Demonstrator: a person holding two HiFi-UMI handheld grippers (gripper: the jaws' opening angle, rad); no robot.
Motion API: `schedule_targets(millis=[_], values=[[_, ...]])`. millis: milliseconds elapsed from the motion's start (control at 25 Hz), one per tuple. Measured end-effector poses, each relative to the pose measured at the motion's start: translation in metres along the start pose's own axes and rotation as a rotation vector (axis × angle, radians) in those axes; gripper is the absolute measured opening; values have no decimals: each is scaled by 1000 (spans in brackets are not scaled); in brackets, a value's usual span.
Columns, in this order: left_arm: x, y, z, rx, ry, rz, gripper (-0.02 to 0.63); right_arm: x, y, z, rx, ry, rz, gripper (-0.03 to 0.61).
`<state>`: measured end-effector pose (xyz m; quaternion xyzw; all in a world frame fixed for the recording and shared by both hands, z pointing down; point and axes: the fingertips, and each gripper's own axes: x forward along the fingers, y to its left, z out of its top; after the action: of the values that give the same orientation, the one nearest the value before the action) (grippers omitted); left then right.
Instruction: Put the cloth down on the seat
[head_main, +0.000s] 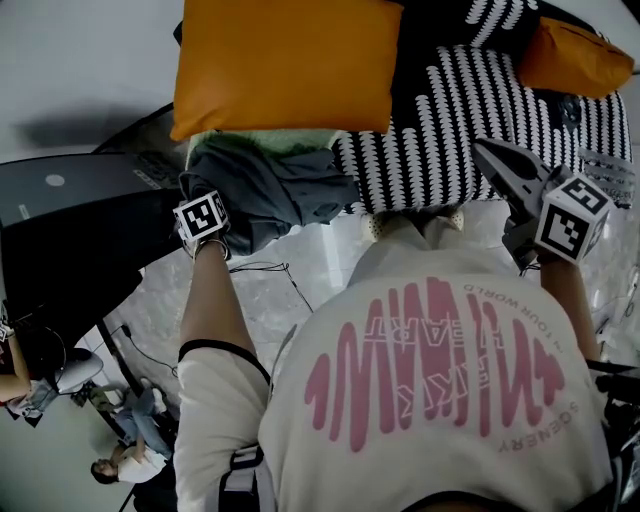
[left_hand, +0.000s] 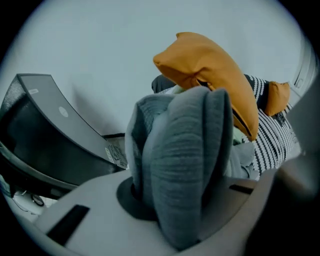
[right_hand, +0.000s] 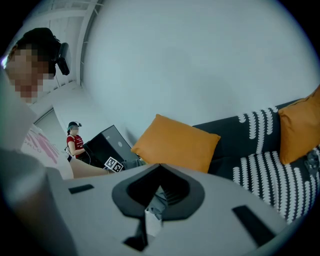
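Two tools are in play, and only one has work. From the head view, the left tool (head_main: 215, 215) is clamped tight on a bunched grey knit cloth (head_main: 275, 190). The cloth sits at the near left corner of the black sofa seat with white dashes (head_main: 450, 130), and its bulk runs rightward along the seat's front edge. Whether it already rests on the seat, I can't tell. A pale green fabric (head_main: 255, 142) peeks out just behind it, and a big square orange cushion (head_main: 285, 65) stands behind that, so the free seat lies to the right. The right tool (head_main: 492, 158) hangs over the seat's right side, jaws together on nothing, well apart from the cloth. A second orange cushion (head_main: 572, 55) fills the far right corner, and a black cabinet (head_main: 60, 210) stands left of the sofa.

Over to the left gripper view: folds of cloth fill the jaws and hide most of the seat, with the big cushion looming close behind. The left tool is plainly the nearer one, and I'd judge the drop needs a short move right, clear of that cushion.

Right gripper view: jaws closed and empty, and a person in a red shirt (right_hand: 75, 142) stands beyond.
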<state>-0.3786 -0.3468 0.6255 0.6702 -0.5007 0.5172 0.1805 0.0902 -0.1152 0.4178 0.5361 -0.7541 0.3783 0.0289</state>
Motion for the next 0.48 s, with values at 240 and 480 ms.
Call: schedule_targets(millis=[240,480], values=[[15,-11,-27,10,52,-39,25,6,8,-3,-13,34,1,11],[25,-17,-26,-91,4,-81,25,5,16,-3,-40,55,-6,11]])
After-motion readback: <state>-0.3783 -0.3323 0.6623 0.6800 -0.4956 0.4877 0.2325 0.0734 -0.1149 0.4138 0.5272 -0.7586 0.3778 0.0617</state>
